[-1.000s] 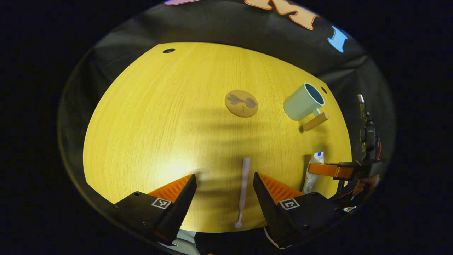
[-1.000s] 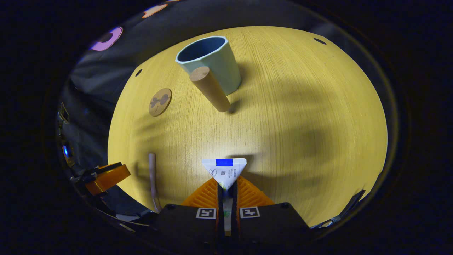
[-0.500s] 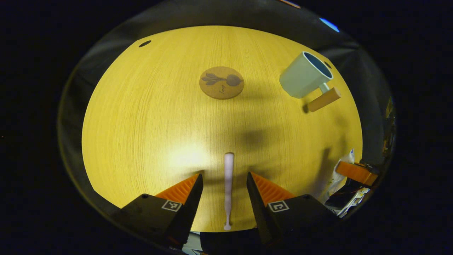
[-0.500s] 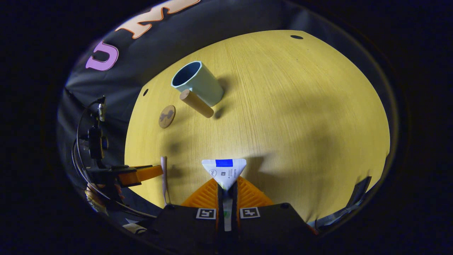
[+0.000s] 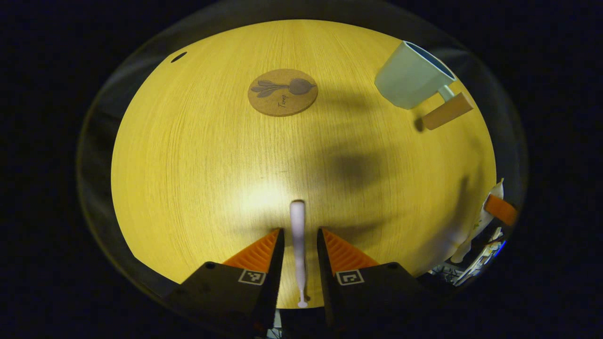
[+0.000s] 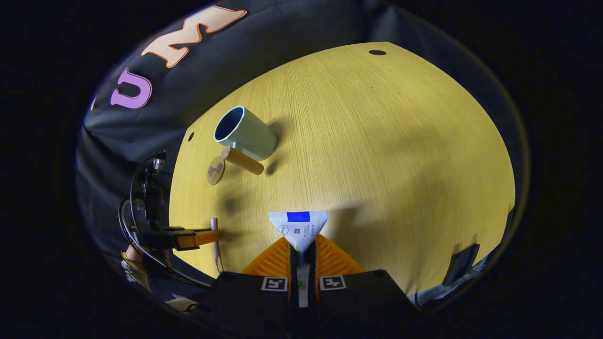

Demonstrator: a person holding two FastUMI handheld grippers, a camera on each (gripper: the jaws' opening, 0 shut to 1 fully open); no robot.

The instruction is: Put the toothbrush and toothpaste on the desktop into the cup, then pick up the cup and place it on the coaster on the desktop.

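A pale pink toothbrush (image 5: 297,235) lies flat on the yellow wooden table (image 5: 198,160). My left gripper (image 5: 300,230) straddles it, open, with a thin gap on each side of the handle. My right gripper (image 6: 301,238) is shut on a white toothpaste tube (image 6: 298,223) with a blue band, held up above the table. The pale green cup (image 5: 411,81) with a wooden handle (image 5: 447,111) stands upright at the far right. A round cork coaster (image 5: 282,92) lies to its left. The right gripper view shows the cup (image 6: 246,134), the coaster (image 6: 215,170), the toothbrush (image 6: 215,242) and my left gripper (image 6: 195,237).
Small dark holes sit in the table near its far edge (image 5: 178,57) (image 6: 377,52). The right gripper's finger (image 5: 500,209) and the tube (image 5: 476,228) show at the table's right edge. Cables (image 6: 141,202) hang by the left gripper, off the table's edge.
My left gripper's fingers have narrowed around the toothbrush and come lower and forward along it. The right gripper has risen and drawn back with the toothpaste, so the cup looks smaller.
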